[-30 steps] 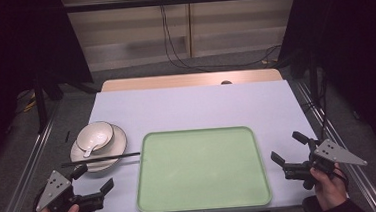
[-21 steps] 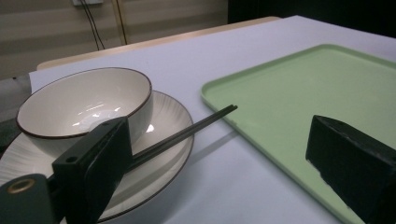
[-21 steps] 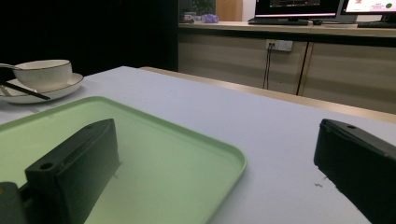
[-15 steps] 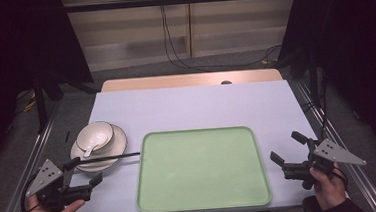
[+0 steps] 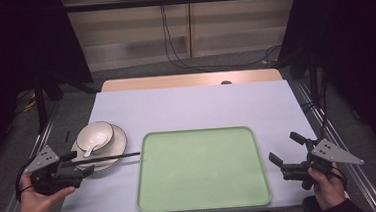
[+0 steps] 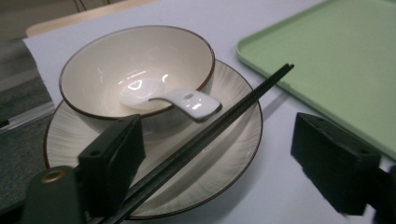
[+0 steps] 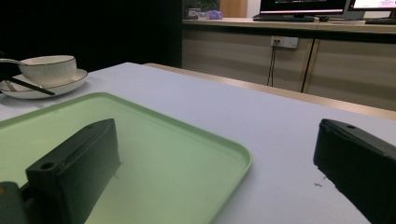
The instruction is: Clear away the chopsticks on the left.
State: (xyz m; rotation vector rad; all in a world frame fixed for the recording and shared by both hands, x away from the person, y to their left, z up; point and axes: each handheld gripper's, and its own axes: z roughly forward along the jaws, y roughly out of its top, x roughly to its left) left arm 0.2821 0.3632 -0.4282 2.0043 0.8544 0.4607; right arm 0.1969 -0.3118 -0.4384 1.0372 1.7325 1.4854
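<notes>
A cream bowl (image 5: pixel 95 134) with a dark rim stands on a ribbed plate (image 5: pixel 117 140) at the table's left. A white spoon (image 6: pixel 187 100) lies in the bowl (image 6: pixel 140 60), its handle over the rim. Black chopsticks (image 5: pixel 114 156) rest across the plate's near edge, tips toward the green tray (image 5: pixel 203 170). My left gripper (image 5: pixel 79 162) is at the plate's near left. Its jaws have just been closing and still stand apart, with the chopsticks (image 6: pixel 233 112) between them, close to the left jaw. My right gripper (image 5: pixel 285 148) is open at the tray's right edge, holding nothing.
The tray (image 7: pixel 154 154) lies on a pale lavender tabletop (image 5: pixel 191 106), bare around it. Metal rails run along both table sides. Cables hang down the wall behind the table.
My left gripper has moved away from the near edge up to the plate, its jaws now around the chopsticks' thick ends. The right gripper has kept still.
</notes>
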